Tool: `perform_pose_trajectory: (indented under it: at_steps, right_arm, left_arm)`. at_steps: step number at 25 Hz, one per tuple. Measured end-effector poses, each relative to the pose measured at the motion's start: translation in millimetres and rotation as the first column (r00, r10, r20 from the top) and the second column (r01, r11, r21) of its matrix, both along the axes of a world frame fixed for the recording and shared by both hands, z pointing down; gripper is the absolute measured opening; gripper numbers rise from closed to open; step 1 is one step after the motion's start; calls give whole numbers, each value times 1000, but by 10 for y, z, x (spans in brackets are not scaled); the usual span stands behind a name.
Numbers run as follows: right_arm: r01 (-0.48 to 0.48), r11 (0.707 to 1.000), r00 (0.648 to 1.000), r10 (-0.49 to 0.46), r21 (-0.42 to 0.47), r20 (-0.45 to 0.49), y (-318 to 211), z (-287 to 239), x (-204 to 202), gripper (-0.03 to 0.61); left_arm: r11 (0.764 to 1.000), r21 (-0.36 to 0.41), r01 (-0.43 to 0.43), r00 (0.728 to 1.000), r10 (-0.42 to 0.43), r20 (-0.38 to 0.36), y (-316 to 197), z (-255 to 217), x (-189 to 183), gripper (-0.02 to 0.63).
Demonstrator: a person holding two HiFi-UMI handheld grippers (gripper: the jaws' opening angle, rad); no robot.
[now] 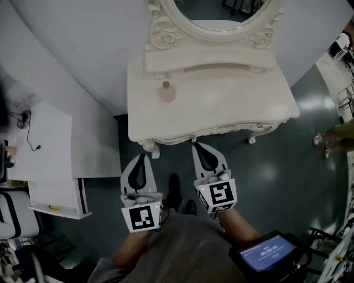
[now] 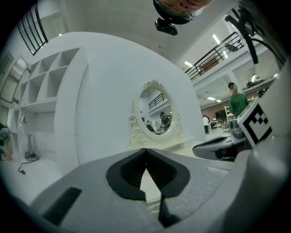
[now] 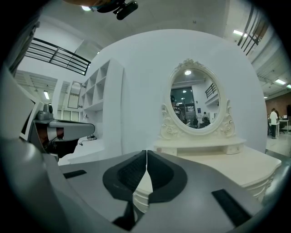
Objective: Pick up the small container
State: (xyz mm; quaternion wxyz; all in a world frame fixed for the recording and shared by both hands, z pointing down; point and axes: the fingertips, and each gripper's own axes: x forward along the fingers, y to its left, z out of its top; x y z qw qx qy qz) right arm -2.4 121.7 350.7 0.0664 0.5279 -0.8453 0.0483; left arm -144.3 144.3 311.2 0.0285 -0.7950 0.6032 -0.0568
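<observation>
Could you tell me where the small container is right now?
Head view: the container stands on the table, left side, close to the shelf below the mirror.

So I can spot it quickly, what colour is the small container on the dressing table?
The small container looks pale pink, clearest in the head view.

Lighting: cool, even, from overhead. Ceiling strip lights (image 3: 238, 32) glare; soft sheen patches on floor (image 1: 265, 174). Head view dim at the corners. Both gripper views: heavy fisheye bending, black vignetted rims; left tool (image 2: 146, 150) slightly soft.
</observation>
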Motion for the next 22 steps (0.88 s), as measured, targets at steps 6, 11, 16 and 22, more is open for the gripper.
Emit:
perform_pose_trajectory:
  at_steps: [6,11,16,22]
  right_arm:
    - [-32,999,999,32,2,3,-517,-2,-101,14]
    - [-64,998,998,64,25,-3,-878,-108,-164,14]
    - [-118,992,993,118,44,9,-1160,-204,-124,14]
    - [-149,985,989,149,84,11,-1319,-361,-31,15]
  left_arm:
    - [999,5,-41,999,41,-5,-558,-22,-65,11]
    - [997,32,-77,997,77,-7,-949,-122,-122,11]
    - [990,75,-119,993,120,-7,-1278,-261,-130,11]
    - [986,95,-138,990,140,-11,-1449,-344,-59,11]
